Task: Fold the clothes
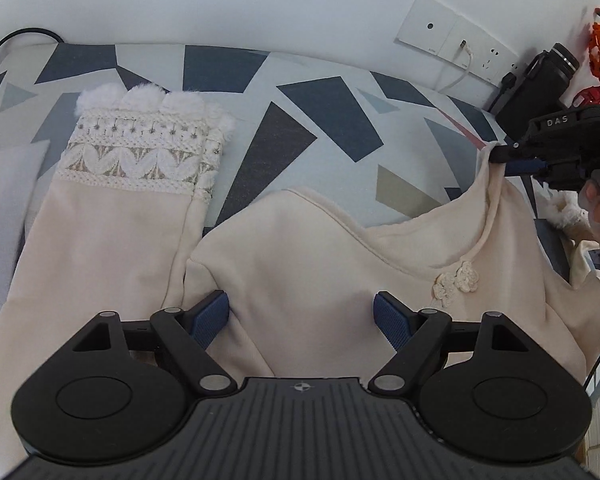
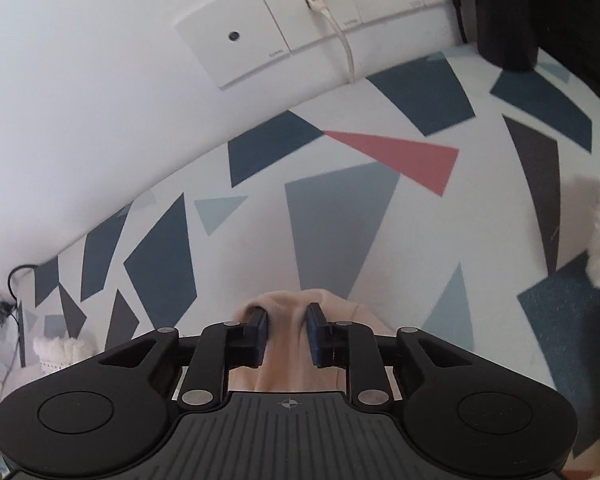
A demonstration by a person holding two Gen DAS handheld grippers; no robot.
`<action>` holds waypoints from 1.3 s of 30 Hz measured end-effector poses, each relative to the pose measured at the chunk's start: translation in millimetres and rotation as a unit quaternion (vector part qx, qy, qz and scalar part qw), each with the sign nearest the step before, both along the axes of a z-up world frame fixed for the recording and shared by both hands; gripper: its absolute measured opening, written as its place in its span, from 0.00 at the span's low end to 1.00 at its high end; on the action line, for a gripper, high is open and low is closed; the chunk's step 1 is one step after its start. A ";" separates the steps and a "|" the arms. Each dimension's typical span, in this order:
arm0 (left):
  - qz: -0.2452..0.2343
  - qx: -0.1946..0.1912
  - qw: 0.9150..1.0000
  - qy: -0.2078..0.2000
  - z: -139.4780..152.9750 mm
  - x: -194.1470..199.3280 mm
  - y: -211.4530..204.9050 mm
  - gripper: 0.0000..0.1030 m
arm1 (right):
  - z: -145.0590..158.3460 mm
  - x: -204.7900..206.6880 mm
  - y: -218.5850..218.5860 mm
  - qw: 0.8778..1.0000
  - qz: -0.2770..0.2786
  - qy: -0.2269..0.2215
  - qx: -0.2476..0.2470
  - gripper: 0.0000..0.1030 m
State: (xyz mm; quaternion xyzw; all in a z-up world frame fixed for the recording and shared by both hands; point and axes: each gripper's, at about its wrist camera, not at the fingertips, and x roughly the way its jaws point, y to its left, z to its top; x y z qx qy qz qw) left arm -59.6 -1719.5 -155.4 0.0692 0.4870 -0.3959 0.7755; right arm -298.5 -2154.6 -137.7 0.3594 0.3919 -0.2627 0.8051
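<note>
Jaws of right gripper [image 2: 286, 330] pinch the cream garment [image 1: 320, 248]; left gripper [image 1: 301, 314] gapes wide.

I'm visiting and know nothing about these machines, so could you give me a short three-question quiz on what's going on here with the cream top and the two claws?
1. True or false: the left claw is clamped on the cream top.
2. Which part of the top does the right claw pinch? A) the lace and fur cuff B) an edge by the neckline C) the knotted flower button
3. Fill in: the sleeve lies stretched out on the ______-patterned bedsheet.

Key:
1. False; its jaws stand wide apart above the fabric.
2. B; that edge is lifted off the sheet.
3. Triangle (geometric).
</note>
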 end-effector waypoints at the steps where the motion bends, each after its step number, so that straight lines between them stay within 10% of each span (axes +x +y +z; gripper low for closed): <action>1: 0.006 0.003 1.000 -0.005 0.0 1.2 0.5 0.79 | 6.1 -1.5 2.3 1.000 0.006 -0.006 -0.010 0.21; 12: 0.008 0.004 1.000 -0.028 4.2 8.6 -0.1 0.79 | 42.7 -24.8 2.6 0.995 0.035 -0.089 -0.014 0.31; 19: 0.004 0.012 0.998 -0.068 19.6 29.7 -14.8 0.79 | 4.8 -8.2 -5.3 0.989 0.060 0.088 -0.106 0.50; 27: -0.094 0.055 0.992 -0.067 -3.4 32.1 -32.7 0.84 | -40.4 -11.0 -5.1 0.986 0.080 0.116 -0.093 0.72; 31: -0.106 0.066 0.990 -0.073 -2.3 25.3 -32.6 0.81 | -45.0 -11.2 -0.3 0.985 0.104 0.109 -0.090 0.64; 33: -0.104 0.060 0.990 -0.069 3.2 23.3 -27.9 0.33 | -43.4 -11.6 3.7 0.983 0.117 0.102 -0.093 0.38; 34: -0.104 0.051 0.992 -0.056 6.5 23.9 -24.2 0.22 | -41.4 -11.9 5.0 0.984 0.121 0.096 -0.092 0.13; 35: -0.102 0.044 0.993 -0.047 9.3 24.5 -20.5 0.17 | -39.5 -12.2 6.3 0.984 0.126 0.091 -0.090 0.12; 39: -0.091 0.038 0.995 -0.031 12.7 25.9 -8.4 0.31 | -36.6 -13.1 10.8 0.983 0.137 0.078 -0.089 0.12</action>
